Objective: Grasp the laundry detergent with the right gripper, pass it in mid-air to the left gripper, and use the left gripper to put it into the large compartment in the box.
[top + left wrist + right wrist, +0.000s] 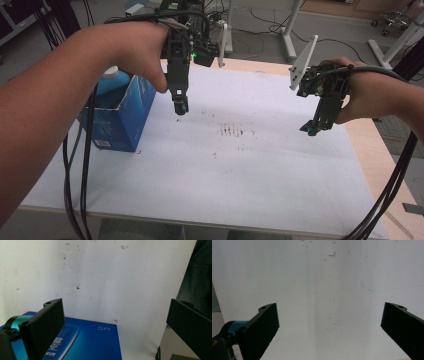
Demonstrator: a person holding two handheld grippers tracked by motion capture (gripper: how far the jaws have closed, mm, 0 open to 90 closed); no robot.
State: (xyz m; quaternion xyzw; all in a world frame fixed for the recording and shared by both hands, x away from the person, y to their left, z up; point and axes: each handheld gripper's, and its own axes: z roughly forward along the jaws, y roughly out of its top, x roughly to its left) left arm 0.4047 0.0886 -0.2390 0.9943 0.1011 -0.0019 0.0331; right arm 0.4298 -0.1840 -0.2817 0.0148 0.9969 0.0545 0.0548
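Note:
A blue cardboard box [120,120] stands open-topped at the left of the table, with a blue bottle with a white cap [111,79] inside it. My left gripper [180,106] hangs above the sheet just right of the box, pointing down. In the left gripper view its jaws stand wide apart, left gripper [116,305] open and holding nothing, with the box's printed blue face [95,340] below them. My right gripper [312,129] hovers over the right side of the sheet. Its jaws are also far apart in the right gripper view, right gripper [331,307] open over bare white sheet.
A white sheet [240,170] covers most of the wooden table [372,160], with dark smudges [230,131] near its middle. Cables [75,190] trail from both grippers over the front edge. Frame legs and a chair stand on the floor behind.

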